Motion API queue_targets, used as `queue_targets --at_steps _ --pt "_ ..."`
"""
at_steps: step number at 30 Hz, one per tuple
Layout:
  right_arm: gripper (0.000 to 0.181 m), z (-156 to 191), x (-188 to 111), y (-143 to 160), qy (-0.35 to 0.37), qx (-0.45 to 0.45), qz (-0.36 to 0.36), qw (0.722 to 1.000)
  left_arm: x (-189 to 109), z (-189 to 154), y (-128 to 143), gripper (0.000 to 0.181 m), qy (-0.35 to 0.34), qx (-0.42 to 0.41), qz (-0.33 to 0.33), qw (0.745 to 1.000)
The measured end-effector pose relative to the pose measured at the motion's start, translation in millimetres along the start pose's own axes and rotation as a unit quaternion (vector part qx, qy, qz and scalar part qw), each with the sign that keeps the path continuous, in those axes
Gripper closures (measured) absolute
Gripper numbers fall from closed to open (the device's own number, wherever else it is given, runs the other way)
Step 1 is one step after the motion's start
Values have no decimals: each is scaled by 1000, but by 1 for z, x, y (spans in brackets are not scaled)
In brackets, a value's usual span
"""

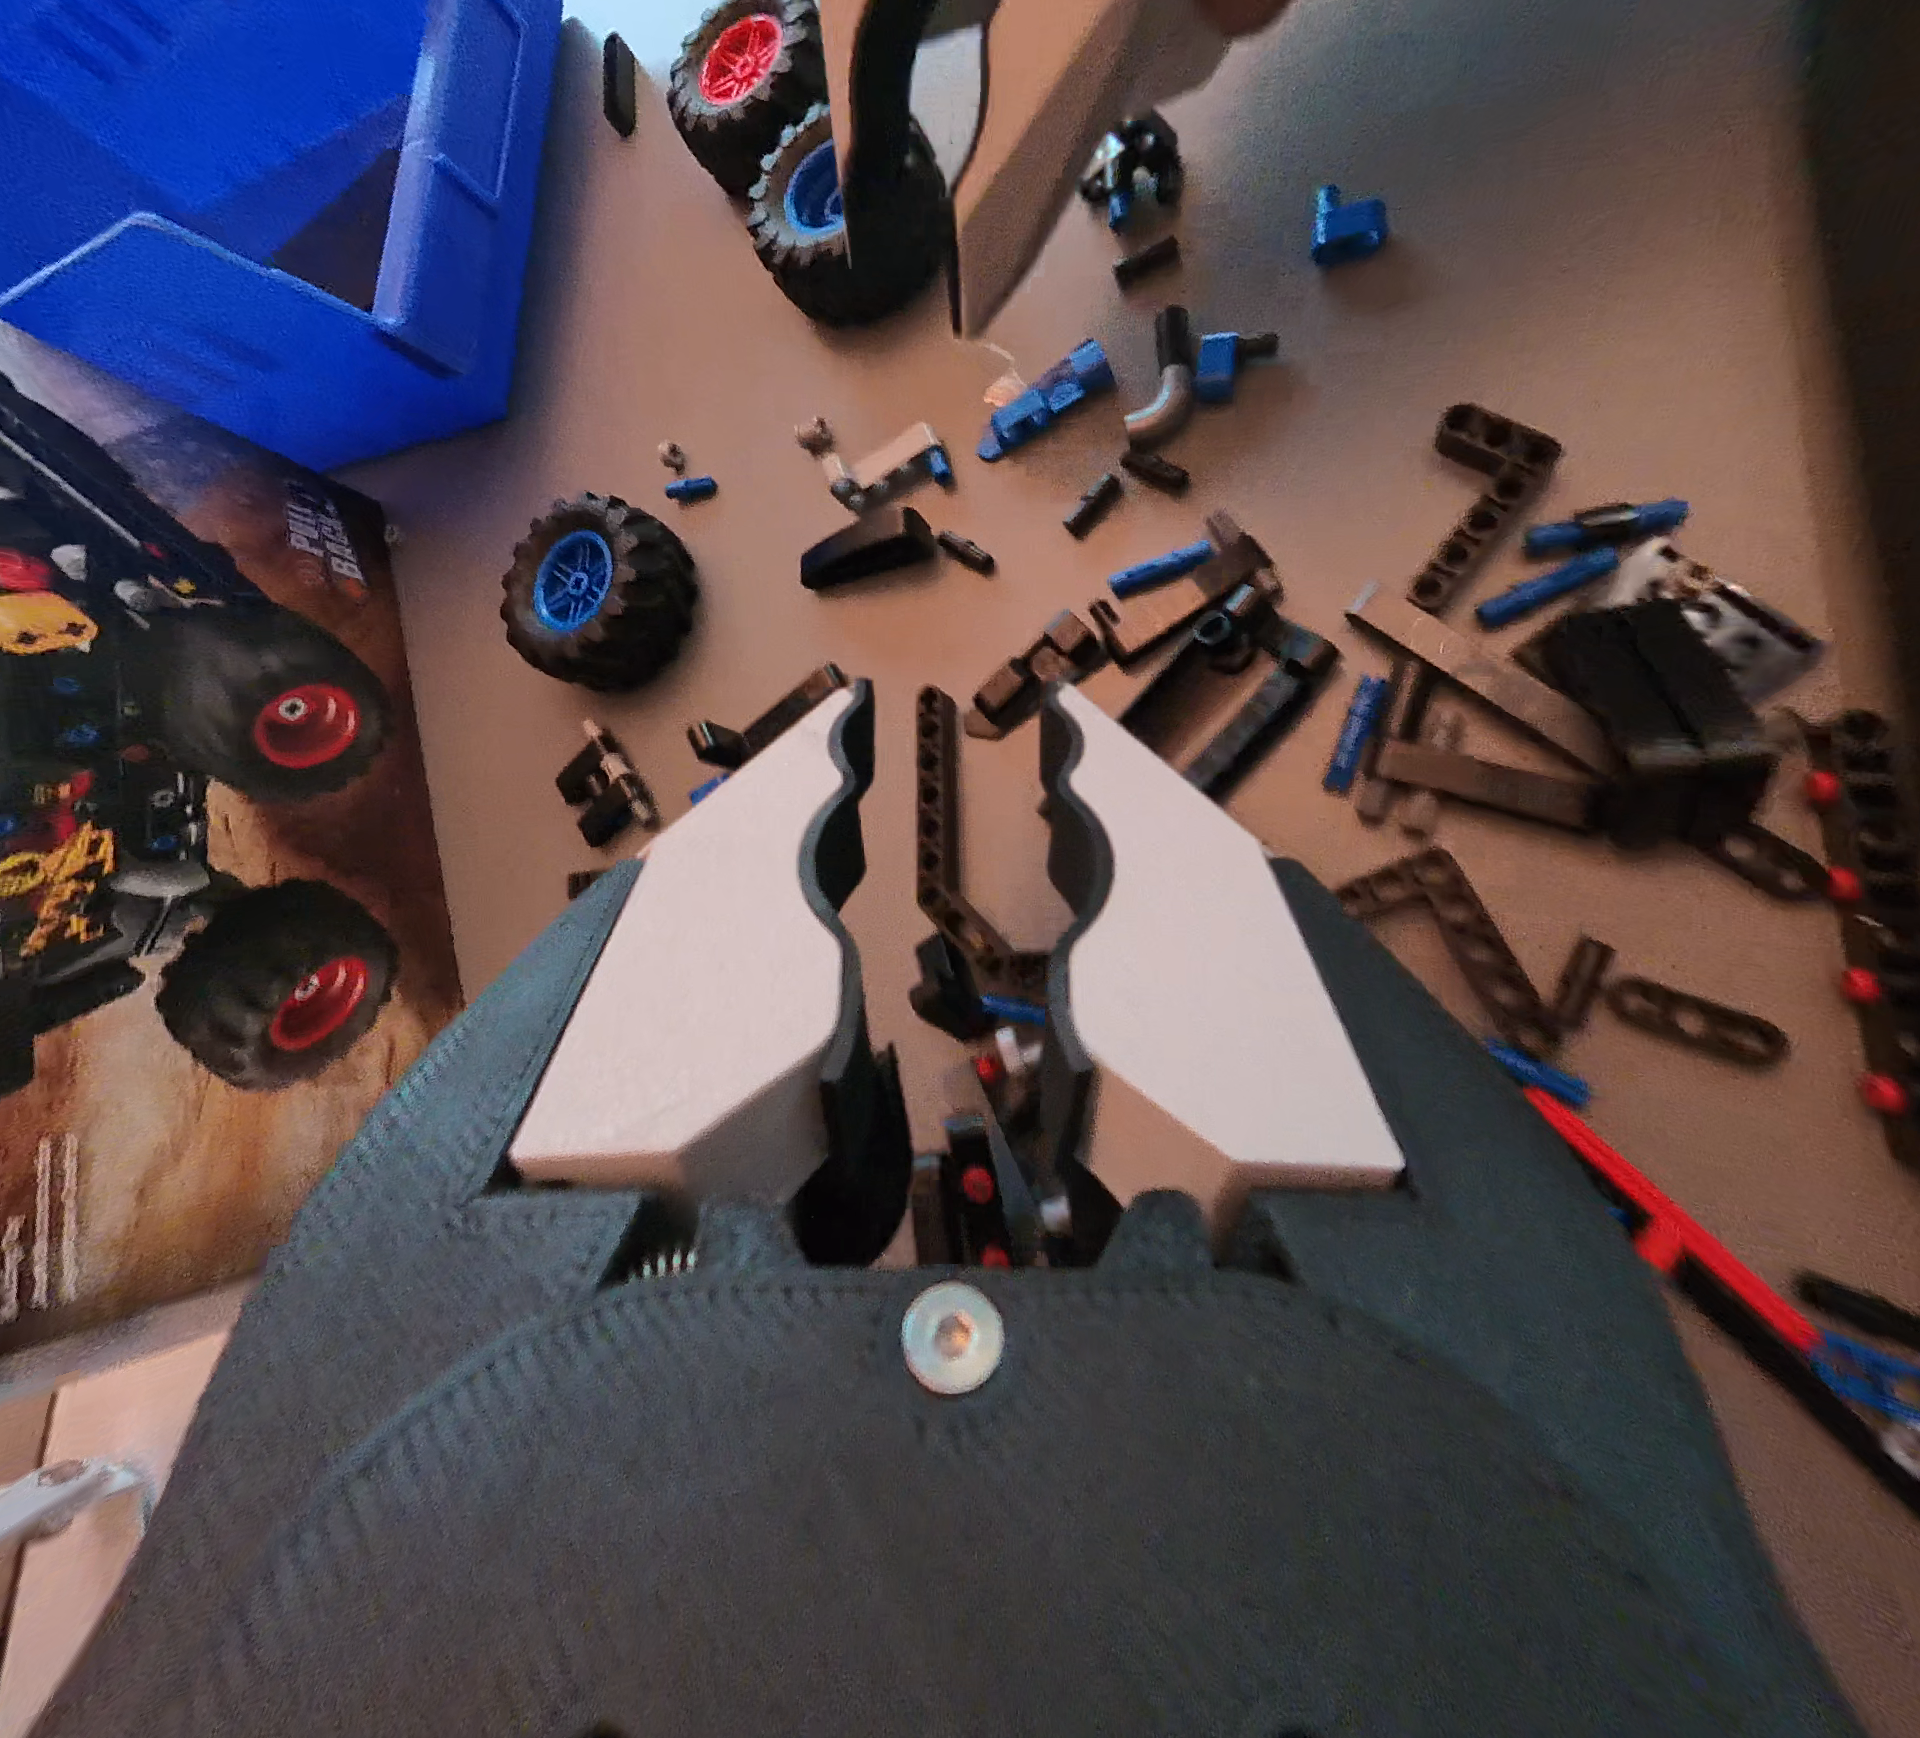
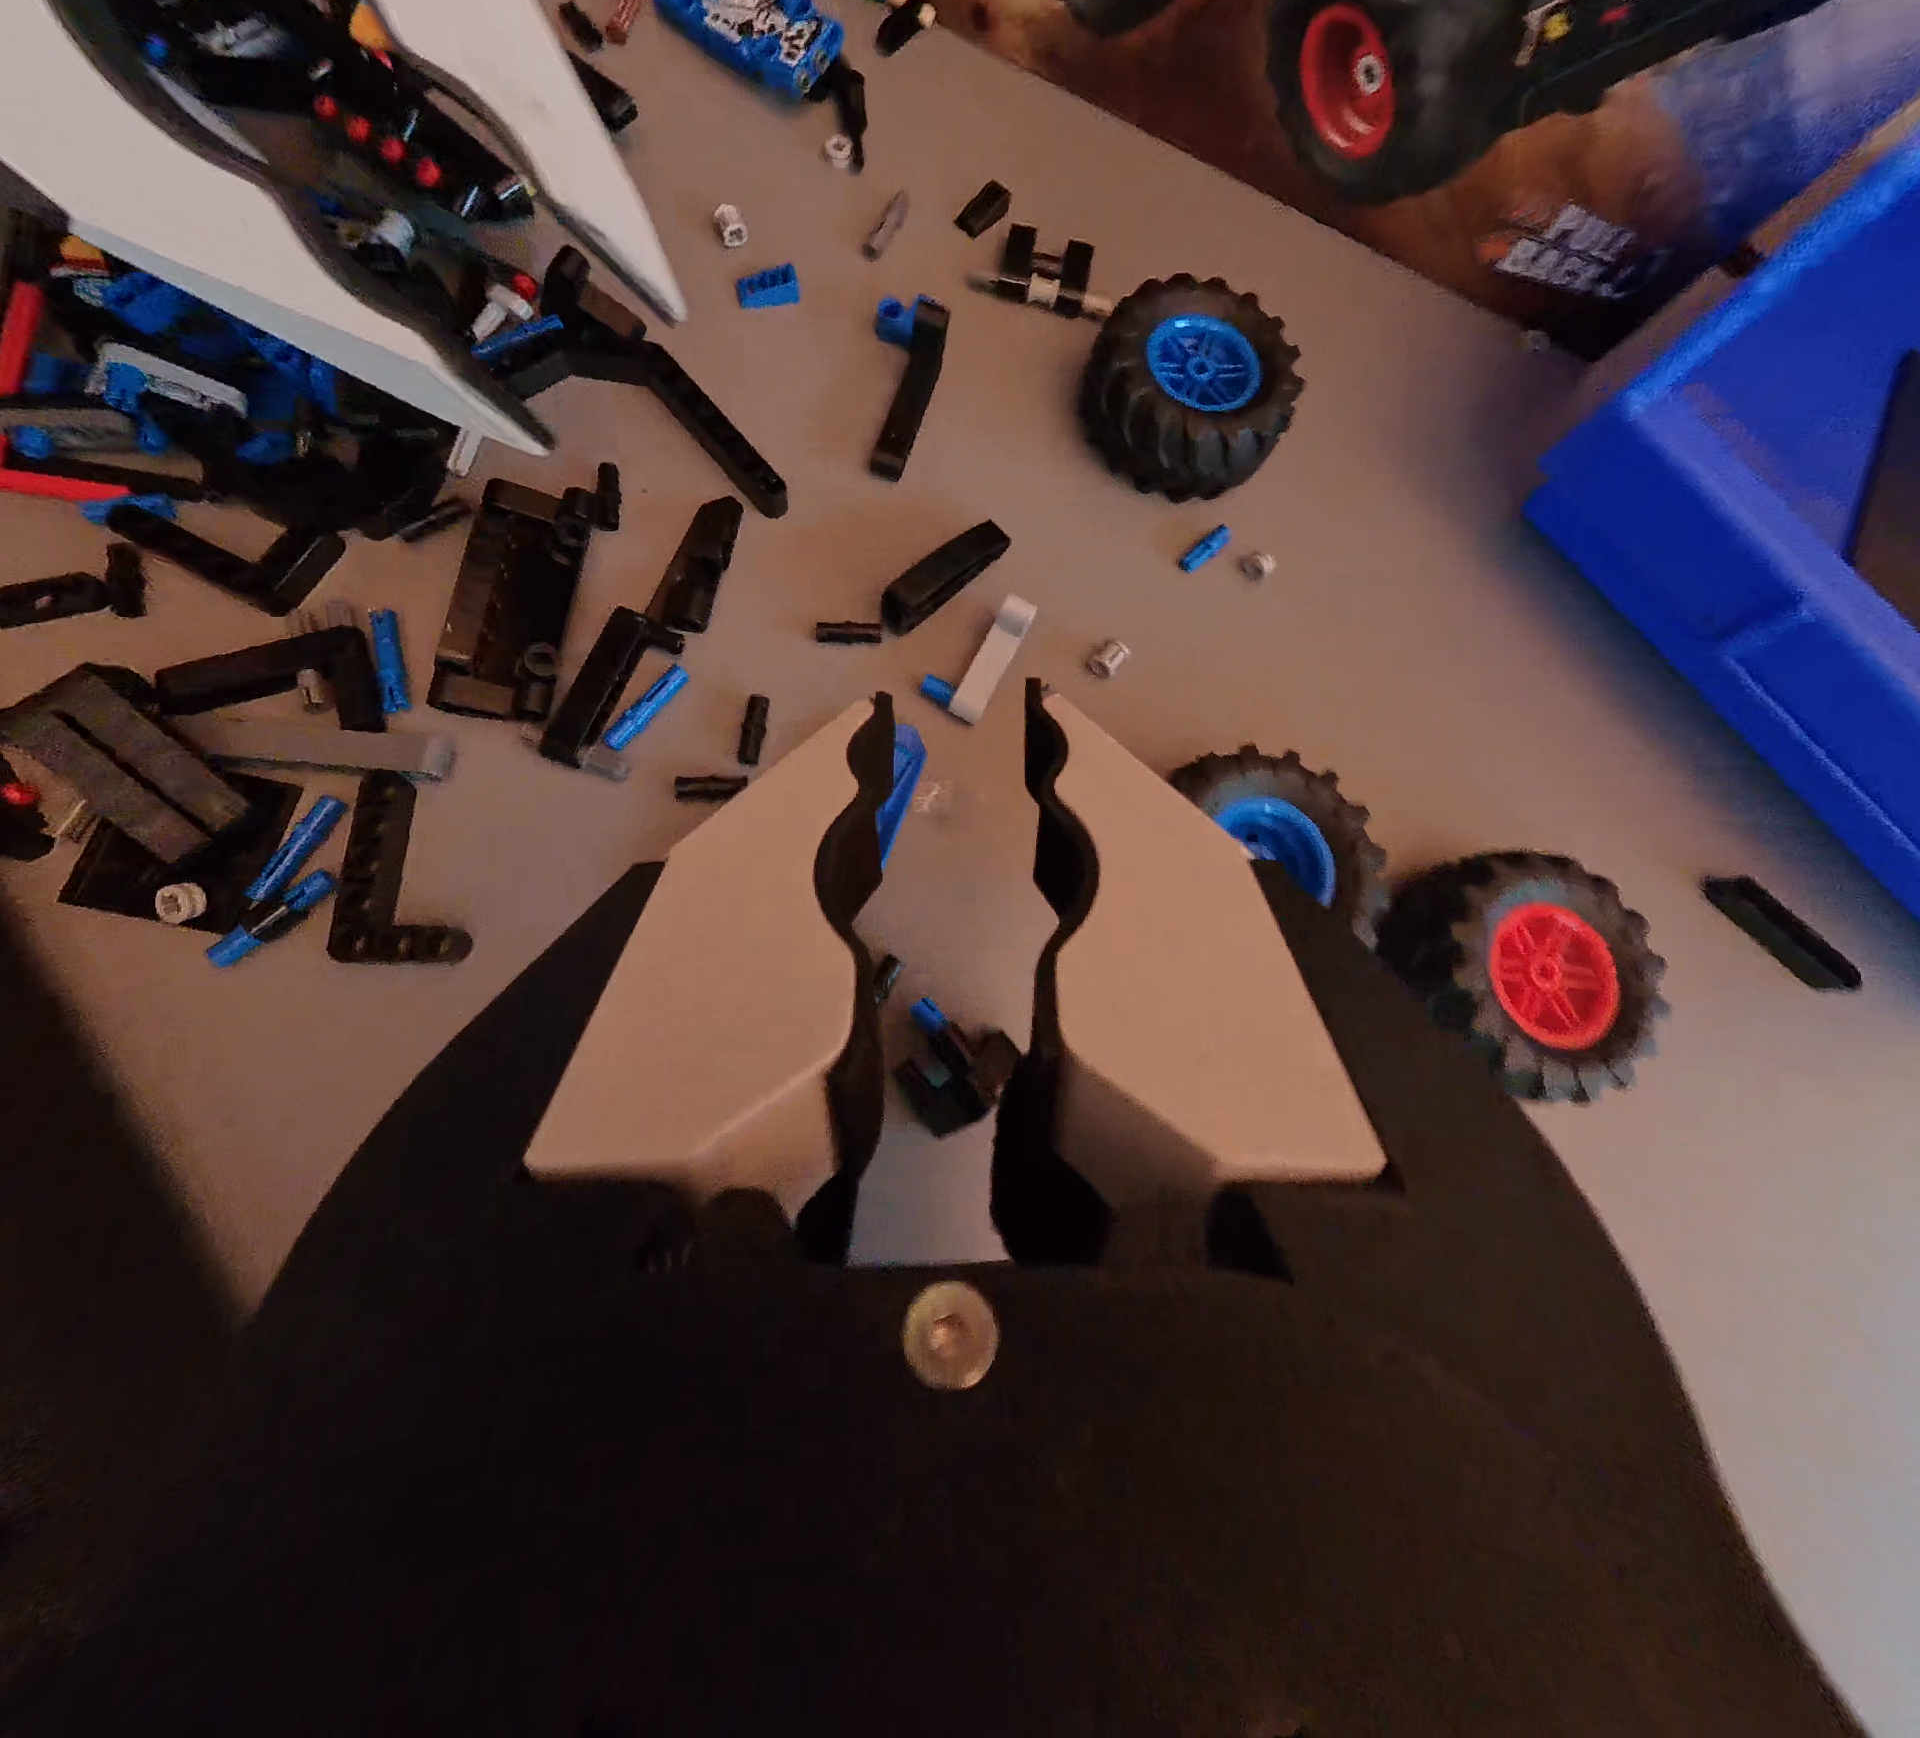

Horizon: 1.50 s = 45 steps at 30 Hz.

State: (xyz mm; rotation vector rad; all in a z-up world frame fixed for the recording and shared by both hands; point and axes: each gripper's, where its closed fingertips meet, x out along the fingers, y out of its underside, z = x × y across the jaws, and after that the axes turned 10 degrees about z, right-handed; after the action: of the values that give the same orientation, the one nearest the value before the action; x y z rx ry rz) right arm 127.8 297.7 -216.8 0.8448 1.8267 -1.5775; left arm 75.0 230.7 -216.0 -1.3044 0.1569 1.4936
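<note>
Loose black, blue and grey toy building parts lie scattered on a tan table point(image 1: 727, 358). My left gripper point(image 1: 956, 701) is open and empty. A long black holed beam point(image 1: 935, 805) lies on the table between its fingers. My right gripper point(image 2: 958, 696) is open and empty, with a blue part point(image 2: 904, 784) beside its left finger and a grey link point(image 2: 997, 654) just past its tips. The right gripper also shows in the left wrist view point(image 1: 904, 286), hanging over a blue-hub wheel point(image 1: 821, 202). The left gripper also shows in the right wrist view point(image 2: 608, 379).
A blue bin point(image 1: 312, 130) stands at the table's edge, also in the right wrist view point(image 2: 1766, 493). A printed toy-truck box point(image 1: 156, 805) lies next to it. A second blue-hub wheel point(image 1: 597, 587) and a red-hub wheel point(image 1: 743, 62) stand loose. A heap of dark parts point(image 1: 1610, 701) lies to the right. There is about 9 cm between the tips of the two grippers. The grey link point(image 2: 997, 654) sits 5 cm or so from the ends of my right fingers. It is also in sight in the left wrist view point(image 1: 874, 460).
</note>
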Motion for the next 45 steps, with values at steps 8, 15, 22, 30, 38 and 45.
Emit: queue_targets --at_steps 8,15,22,30,38,45 --pt "175 -8 51 3 -1 -3 86 996 35 27 -9 152 -2 0 27 1000" --pt "176 -4 43 -22 -49 41 3 998 29 29 -4 156 -5 -29 16 999" --pt "176 4 -4 -69 -107 84 -190 972 6 23 -51 162 81 -177 -128 972" --pt "176 0 -16 -85 -35 72 -239 968 0 42 -62 171 71 -283 -183 939" --pt "176 -3 -23 -95 47 65 -269 960 -5 49 -67 180 82 -331 -224 913" --pt "176 -5 -32 -97 91 31 -279 955 -13 46 -75 181 66 -305 -221 924"
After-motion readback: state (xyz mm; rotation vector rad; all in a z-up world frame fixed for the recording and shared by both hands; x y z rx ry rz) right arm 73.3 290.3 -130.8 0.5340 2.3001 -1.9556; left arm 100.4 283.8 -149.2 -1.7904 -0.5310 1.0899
